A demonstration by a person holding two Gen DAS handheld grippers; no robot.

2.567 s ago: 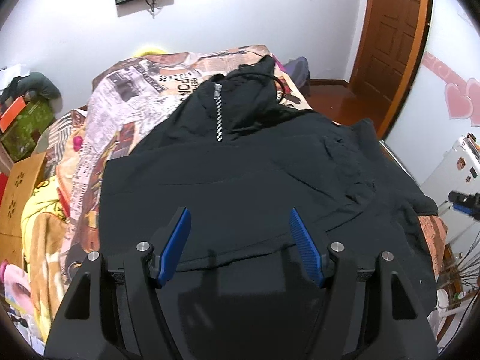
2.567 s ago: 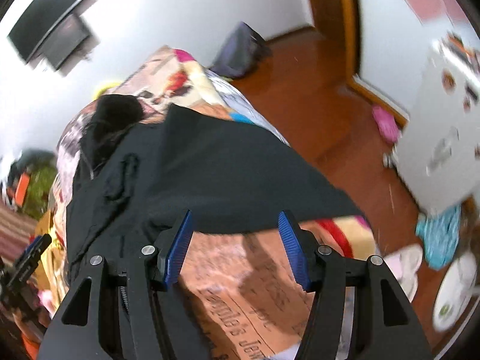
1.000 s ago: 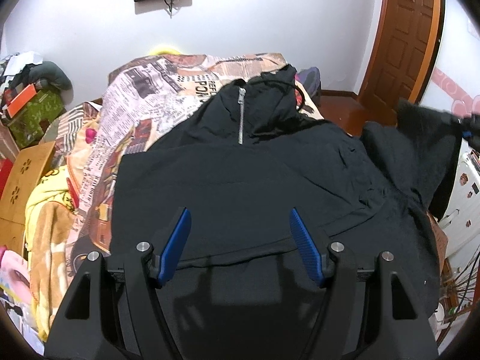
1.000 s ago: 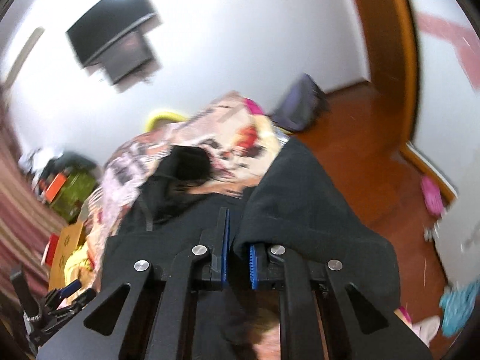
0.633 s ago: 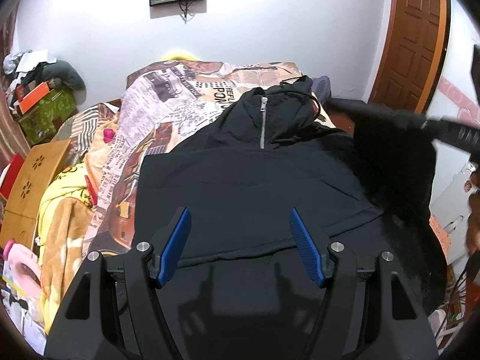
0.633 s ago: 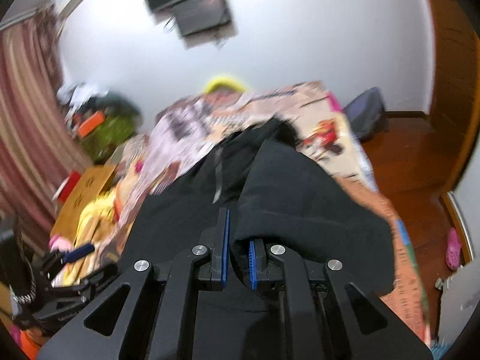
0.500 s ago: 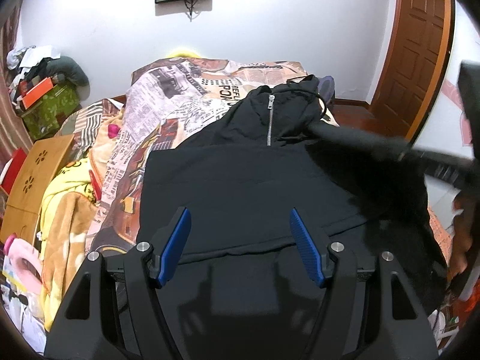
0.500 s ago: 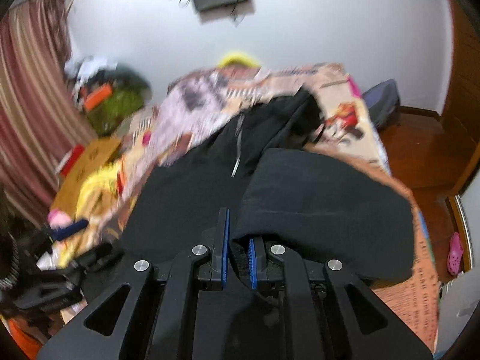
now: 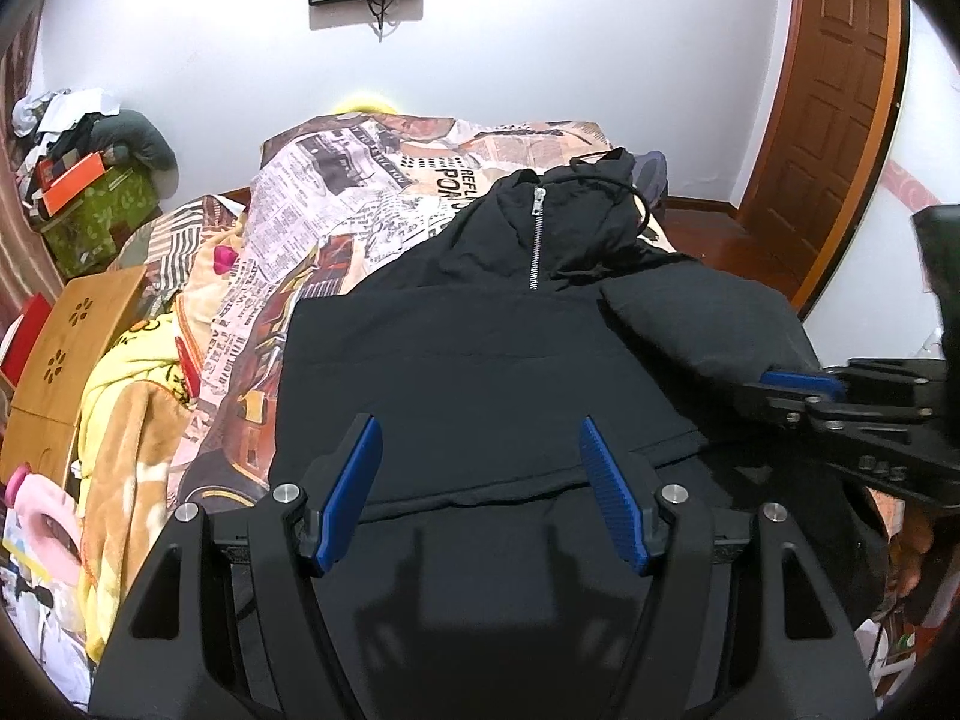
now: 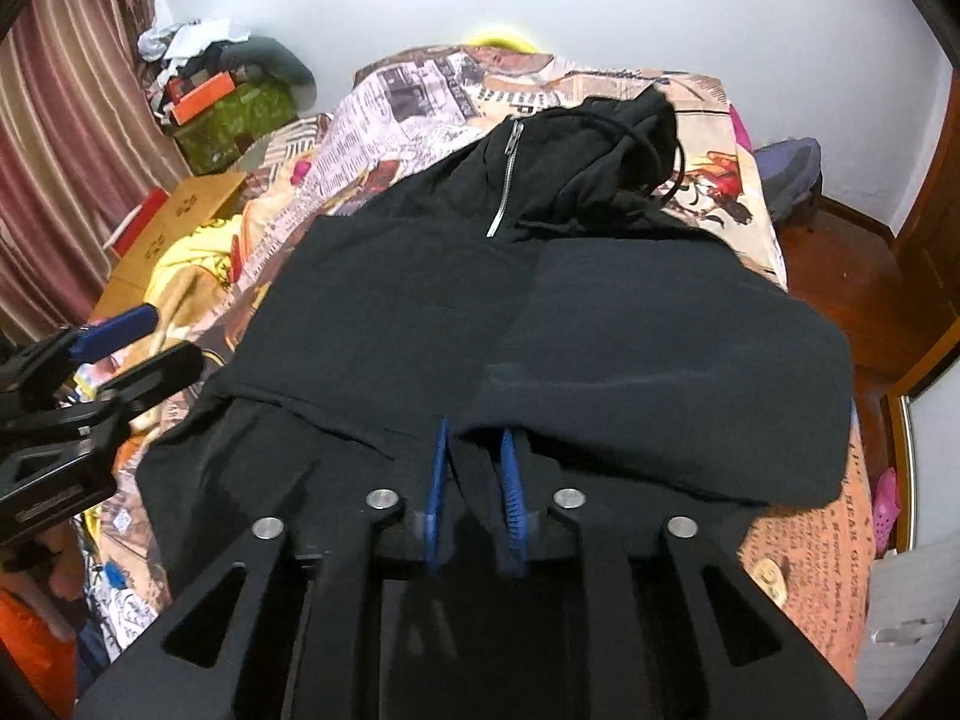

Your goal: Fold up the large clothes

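Note:
A black zip-neck hoodie (image 9: 480, 360) lies front up on the bed's newspaper-print blanket (image 9: 360, 180), hood at the far end. Its right sleeve (image 10: 660, 348) is folded in across the body. My right gripper (image 10: 474, 444) sits low at the sleeve's end; its jaws are opening, with the cuff edge still between the blue pads and no longer pinched. In the left wrist view it (image 9: 786, 384) reaches in from the right. My left gripper (image 9: 480, 462) hovers open over the hoodie's hem, nothing between its fingers. It also shows at the left edge of the right wrist view (image 10: 114, 336).
A wooden board (image 9: 66, 348) and a yellow blanket (image 9: 120, 408) lie along the bed's left side. A green box (image 9: 96, 216) with clutter stands in the far left corner. A wooden door (image 9: 840, 90) and bare floor are to the right.
The right gripper swung the sleeve from the bed's right side in over the hoodie's body and lowered it. Its jaws have parted slightly. The left gripper has stayed open over the hem.

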